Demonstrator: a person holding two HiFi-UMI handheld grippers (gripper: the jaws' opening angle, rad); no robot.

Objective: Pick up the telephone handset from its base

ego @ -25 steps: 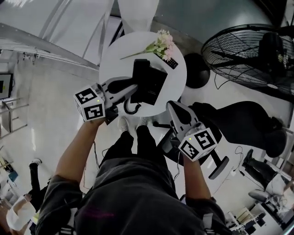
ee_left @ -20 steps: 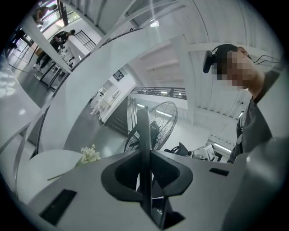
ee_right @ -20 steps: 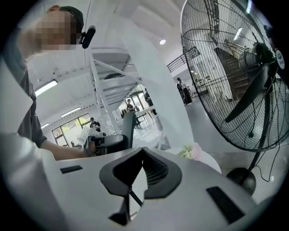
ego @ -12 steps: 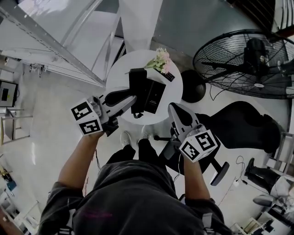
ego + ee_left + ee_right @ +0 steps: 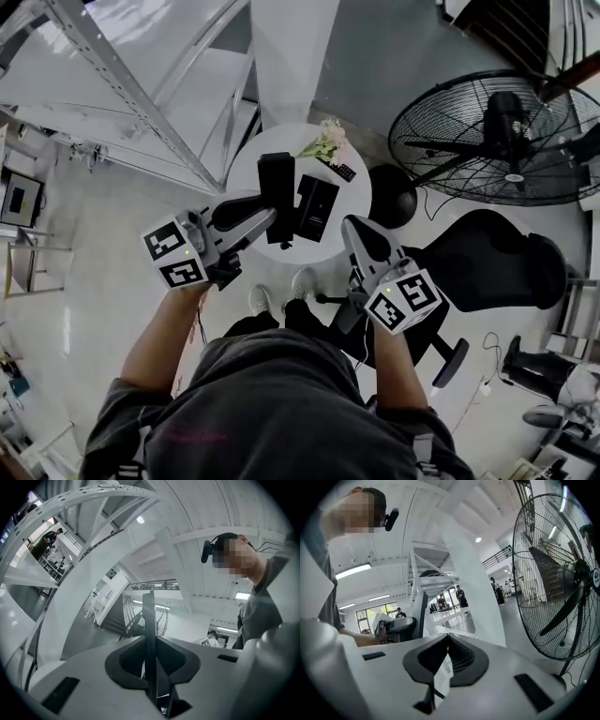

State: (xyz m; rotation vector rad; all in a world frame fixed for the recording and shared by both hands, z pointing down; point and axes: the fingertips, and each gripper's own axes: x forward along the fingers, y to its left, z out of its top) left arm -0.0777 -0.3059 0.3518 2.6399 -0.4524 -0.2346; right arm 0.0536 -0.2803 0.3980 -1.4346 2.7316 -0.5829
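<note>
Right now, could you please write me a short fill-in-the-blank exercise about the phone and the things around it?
1. The left gripper is shut on the black ___, which is off the telephone base.
2. The right gripper holds ___.
3. The flowers lie on the round ___ table.
4. In the head view, the big fan stands to the table's ___.

Missing words: handset; nothing; white; right.
</note>
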